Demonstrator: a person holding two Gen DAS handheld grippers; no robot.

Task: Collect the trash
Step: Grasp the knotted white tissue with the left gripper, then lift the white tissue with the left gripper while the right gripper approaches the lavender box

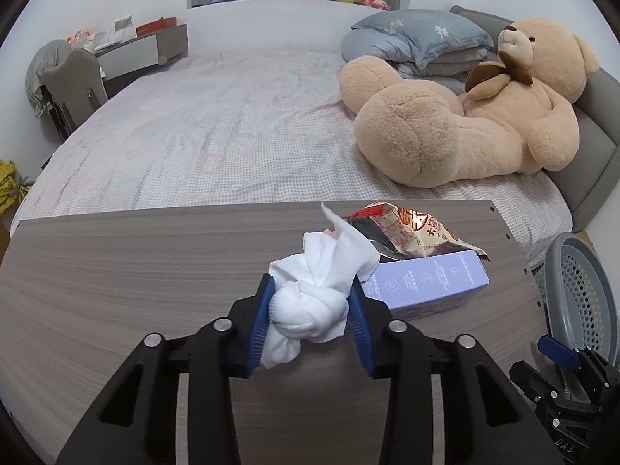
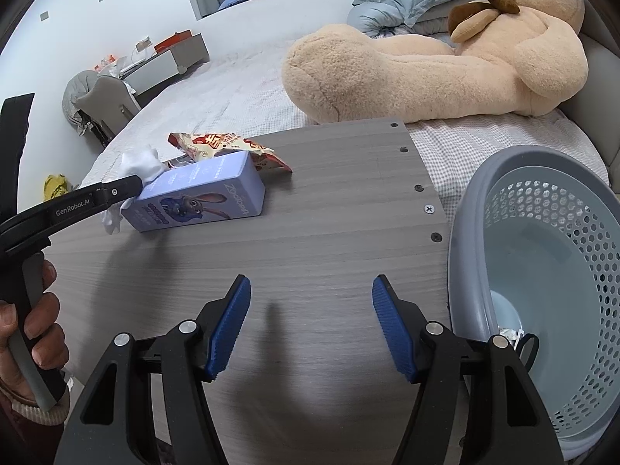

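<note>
My left gripper point(image 1: 310, 302) is shut on a knotted white tissue wad point(image 1: 317, 290), held just above the grey wooden table point(image 1: 135, 271). Behind it lie a lilac carton point(image 1: 430, 283) and a crumpled red-and-cream snack bag point(image 1: 410, 232). In the right wrist view my right gripper point(image 2: 312, 325) is open and empty above the table point(image 2: 329, 232), near its right end. The carton point(image 2: 201, 197), the snack bag point(image 2: 228, 147) and the tissue point(image 2: 141, 166) show at the far left. The grey perforated trash basket point(image 2: 542, 271) stands right of the table.
A bed with a checked sheet point(image 1: 232, 135) lies behind the table, with a big tan teddy bear point(image 1: 484, 104) and blue pillows point(image 1: 418, 38). The basket point(image 1: 581, 290) also shows at the left wrist view's right edge. A desk and chair point(image 1: 77, 73) stand far left.
</note>
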